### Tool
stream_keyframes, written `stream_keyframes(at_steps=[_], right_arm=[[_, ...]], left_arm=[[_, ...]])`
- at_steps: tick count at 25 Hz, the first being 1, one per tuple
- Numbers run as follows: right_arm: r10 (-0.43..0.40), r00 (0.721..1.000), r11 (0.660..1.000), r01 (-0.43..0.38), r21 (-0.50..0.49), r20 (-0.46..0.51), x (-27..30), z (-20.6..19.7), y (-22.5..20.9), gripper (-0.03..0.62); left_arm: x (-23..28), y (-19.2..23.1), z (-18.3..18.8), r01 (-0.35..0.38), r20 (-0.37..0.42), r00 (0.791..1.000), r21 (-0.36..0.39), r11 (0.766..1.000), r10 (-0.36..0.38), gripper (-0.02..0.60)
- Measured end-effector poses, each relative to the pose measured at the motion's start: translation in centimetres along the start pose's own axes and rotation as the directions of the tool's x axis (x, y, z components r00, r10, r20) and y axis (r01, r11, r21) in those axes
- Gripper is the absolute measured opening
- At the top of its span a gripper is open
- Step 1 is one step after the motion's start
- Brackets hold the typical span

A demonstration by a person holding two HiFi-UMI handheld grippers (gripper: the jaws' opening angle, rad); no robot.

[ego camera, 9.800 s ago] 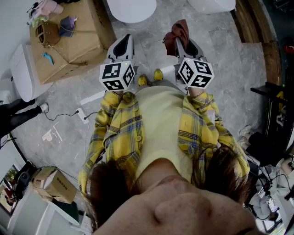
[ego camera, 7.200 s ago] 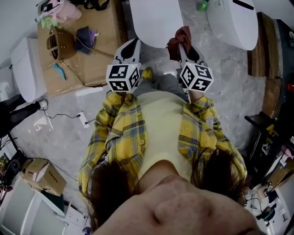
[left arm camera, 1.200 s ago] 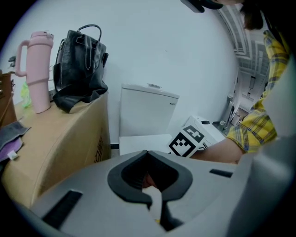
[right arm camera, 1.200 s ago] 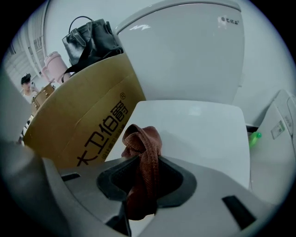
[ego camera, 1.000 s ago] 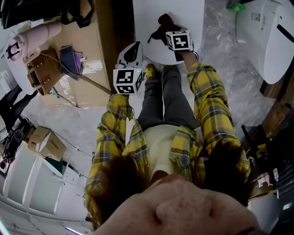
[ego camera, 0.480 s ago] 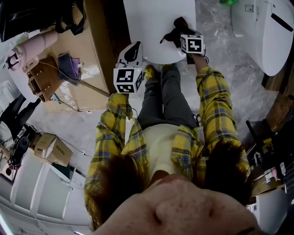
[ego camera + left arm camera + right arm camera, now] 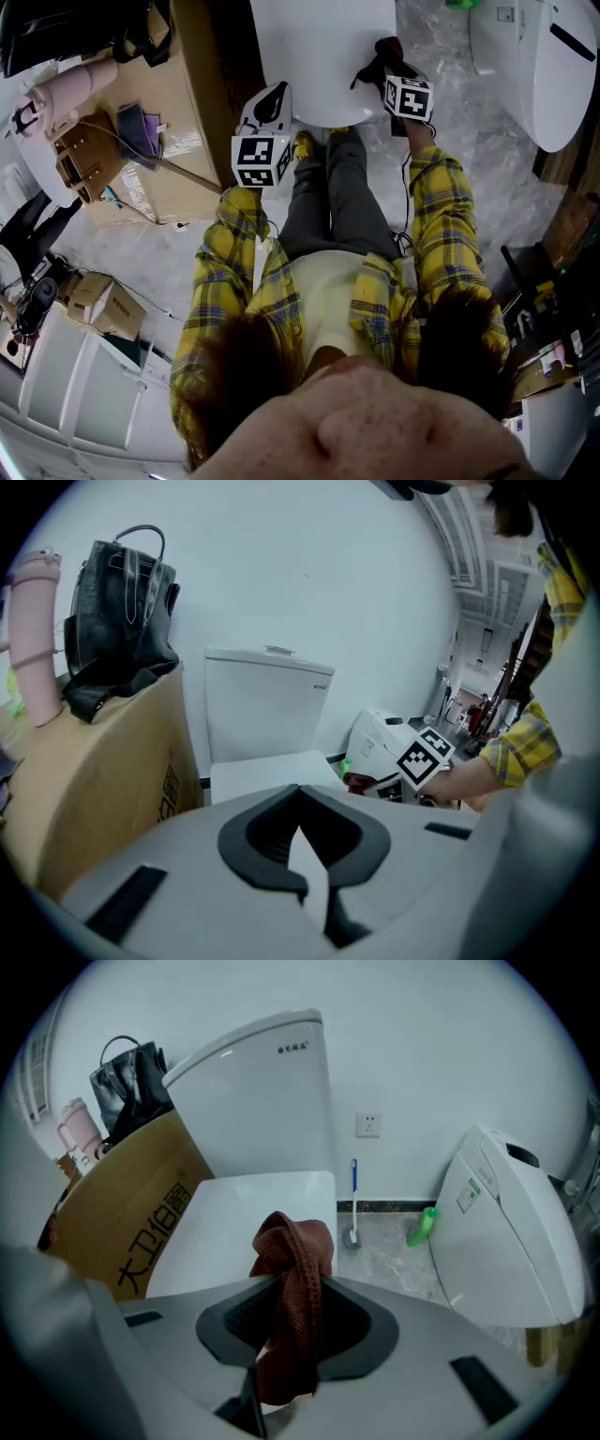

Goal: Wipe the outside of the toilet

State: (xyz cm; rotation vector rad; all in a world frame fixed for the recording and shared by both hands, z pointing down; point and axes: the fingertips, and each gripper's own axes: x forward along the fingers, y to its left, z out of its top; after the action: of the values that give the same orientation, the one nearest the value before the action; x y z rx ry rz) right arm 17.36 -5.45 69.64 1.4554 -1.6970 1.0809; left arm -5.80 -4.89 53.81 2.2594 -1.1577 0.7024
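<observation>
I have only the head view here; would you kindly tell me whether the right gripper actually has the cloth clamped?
Observer: Yes. The right gripper view shows the right gripper with its jaws closed on the brown cloth, which bunches up above them.
Operator: Thank you. Is the left gripper holding anything?
Observer: No. The left gripper has its jaws together, with nothing between them.
Operator: What stands on the floor beyond the toilet?
Observer: A blue-handled brush stands against the wall, to the right of the toilet.
</observation>
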Motion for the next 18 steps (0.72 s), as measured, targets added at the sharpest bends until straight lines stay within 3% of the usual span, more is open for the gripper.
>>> stream_keyframes(at_steps=[9, 18], right_arm=[[0.185, 0.972, 0.981, -0.173, -0.087, 0.145, -5.4, 2.6, 8.8, 0.124], [0.365, 0.921, 0.928, -0.347, -0.137, 0.135, -6.9, 1.8, 17.5, 0.124]], left_arm=[[-1.4, 0.2, -0.7, -0.025, 0.014, 1.000, -0.012, 1.000, 0.025, 0.002], [-3.8, 2.2, -2.3, -0.079, 0.014, 0.997, -0.035, 0.996, 0.079, 0.002]])
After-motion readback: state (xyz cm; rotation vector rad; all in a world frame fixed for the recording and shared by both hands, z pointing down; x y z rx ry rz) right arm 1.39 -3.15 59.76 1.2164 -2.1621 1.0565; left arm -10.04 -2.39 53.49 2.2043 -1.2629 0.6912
